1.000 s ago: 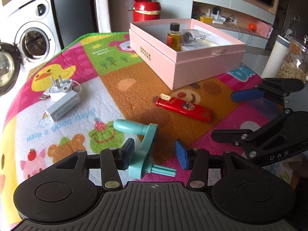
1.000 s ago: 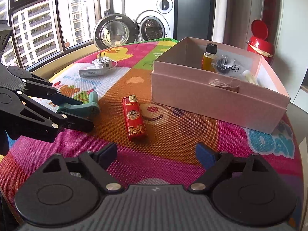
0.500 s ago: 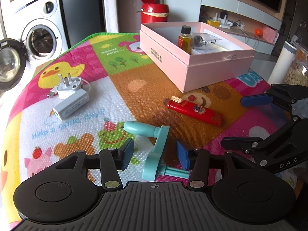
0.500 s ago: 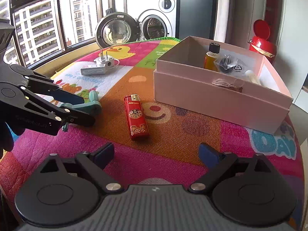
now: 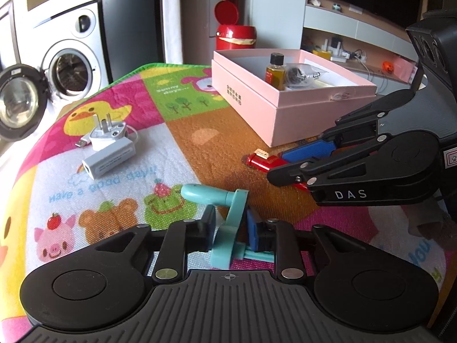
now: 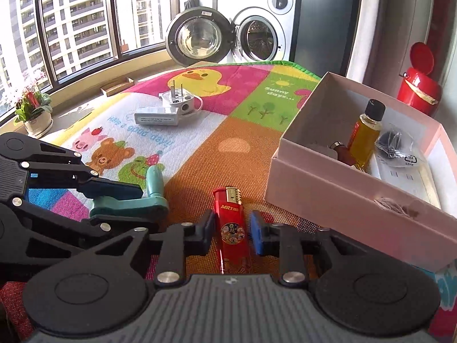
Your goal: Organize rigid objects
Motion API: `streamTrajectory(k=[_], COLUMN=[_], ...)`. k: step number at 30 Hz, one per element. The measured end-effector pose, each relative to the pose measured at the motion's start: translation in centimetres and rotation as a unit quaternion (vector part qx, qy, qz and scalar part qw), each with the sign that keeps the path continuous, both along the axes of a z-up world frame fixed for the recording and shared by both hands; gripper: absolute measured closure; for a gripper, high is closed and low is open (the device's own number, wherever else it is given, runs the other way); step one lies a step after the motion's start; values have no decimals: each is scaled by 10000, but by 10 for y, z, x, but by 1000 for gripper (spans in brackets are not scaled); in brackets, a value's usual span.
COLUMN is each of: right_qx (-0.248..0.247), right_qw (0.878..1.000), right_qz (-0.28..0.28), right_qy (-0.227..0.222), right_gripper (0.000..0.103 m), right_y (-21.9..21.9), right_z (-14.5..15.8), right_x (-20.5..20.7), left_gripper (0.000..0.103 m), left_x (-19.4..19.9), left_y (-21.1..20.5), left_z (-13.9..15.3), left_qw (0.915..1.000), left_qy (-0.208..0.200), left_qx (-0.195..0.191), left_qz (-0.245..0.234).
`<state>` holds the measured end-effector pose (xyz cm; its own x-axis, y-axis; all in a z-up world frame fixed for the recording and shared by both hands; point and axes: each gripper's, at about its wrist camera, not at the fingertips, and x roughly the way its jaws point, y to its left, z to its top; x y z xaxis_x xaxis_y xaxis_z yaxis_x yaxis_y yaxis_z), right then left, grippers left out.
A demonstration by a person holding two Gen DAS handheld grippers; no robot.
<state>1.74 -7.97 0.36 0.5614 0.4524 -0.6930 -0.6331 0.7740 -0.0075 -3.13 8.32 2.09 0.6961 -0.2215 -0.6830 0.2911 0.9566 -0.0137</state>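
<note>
Both grippers just closed, left gripper (image 5: 230, 230) clamping teal plastic crank (image 5: 228, 223), right gripper (image 6: 232, 233) on glossy red lighter (image 6: 231, 225)

Teal plastic crank handle (image 5: 232, 220) lies flat on the cartoon play mat, rounded grip end pointing far-left, its flat arm pinched between the pads of the left hand-held gripper (image 5: 230, 230). Red lighter (image 6: 232, 230), gold metal top facing far, lies flat on the orange patch, right of the crank; the right hand-held gripper (image 6: 232, 233) has just closed in around its body. White plug adapter (image 5: 108, 136) with prongs up and a white rectangular adapter (image 5: 108, 161) touch each other, far left. Open pink box (image 5: 281, 105), far right, holds an upright amber bottle (image 5: 275, 71) and a bagged dark item (image 5: 300, 73).
</note>
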Motion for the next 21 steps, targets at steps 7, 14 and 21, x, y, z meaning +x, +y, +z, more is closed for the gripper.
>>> streamTrajectory(k=[7,14,21], right_qx=[-148,159,565], right_qw=[9997,9988,9935], right_qz=[67,-366,-957], right_qy=[155,269,-250], right_gripper=[80,80,80], right_y=[-19,-68,-121], right_z=[7,27,68], right_x=[-28,-49,-68], left_gripper=[87,88,88], left_x=[-4,-23,-51], left_y=[-4,-17,-33], left_z=[0,7,46], left_qw=[10000,9989,9936], left_qy=[-51,-50,-621], left_qx=[-40,-91,-86], left_qz=[-12,-456,-943])
